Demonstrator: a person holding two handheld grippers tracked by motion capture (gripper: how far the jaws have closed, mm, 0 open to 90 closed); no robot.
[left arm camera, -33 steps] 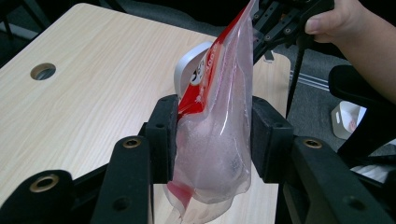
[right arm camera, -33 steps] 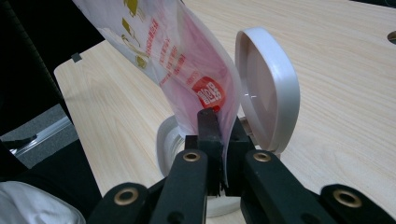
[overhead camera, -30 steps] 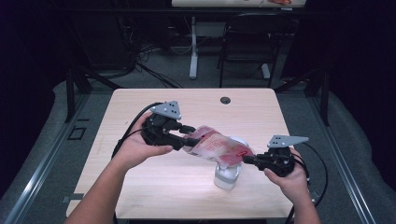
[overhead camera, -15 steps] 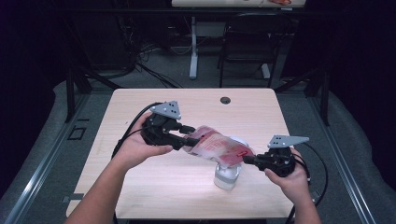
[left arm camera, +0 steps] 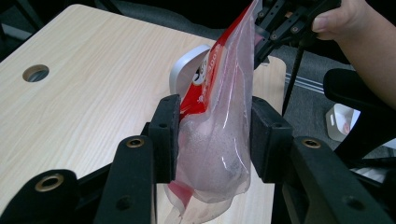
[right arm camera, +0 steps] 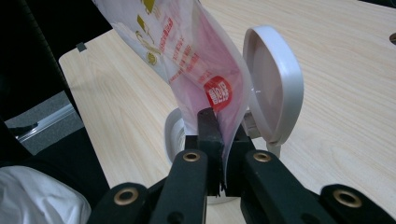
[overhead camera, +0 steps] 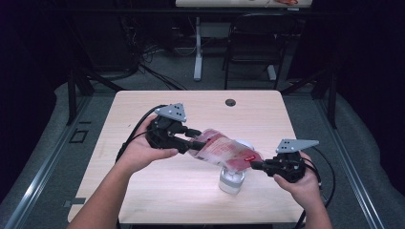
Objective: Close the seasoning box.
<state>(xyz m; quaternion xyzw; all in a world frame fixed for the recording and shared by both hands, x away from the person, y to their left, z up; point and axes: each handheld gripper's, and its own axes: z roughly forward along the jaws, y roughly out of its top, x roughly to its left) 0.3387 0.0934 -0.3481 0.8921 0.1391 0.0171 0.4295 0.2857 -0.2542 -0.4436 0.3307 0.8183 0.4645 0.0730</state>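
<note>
A red and clear plastic pouch hangs slanted over the table between both grippers. My left gripper is shut on its bulging upper end; in the left gripper view both pads press the pouch from either side. My right gripper is shut on the lower edge, its jaws pinching the thin film just below a round red mark. Under that low end stands a small white container with its round hinged lid flipped up. The pouch's lower tip sits over the container's mouth.
The pale wooden table has a round cable hole near its far edge. Black cables trail from both grippers across the left and right of the table. A dark chair and a desk leg stand beyond the table.
</note>
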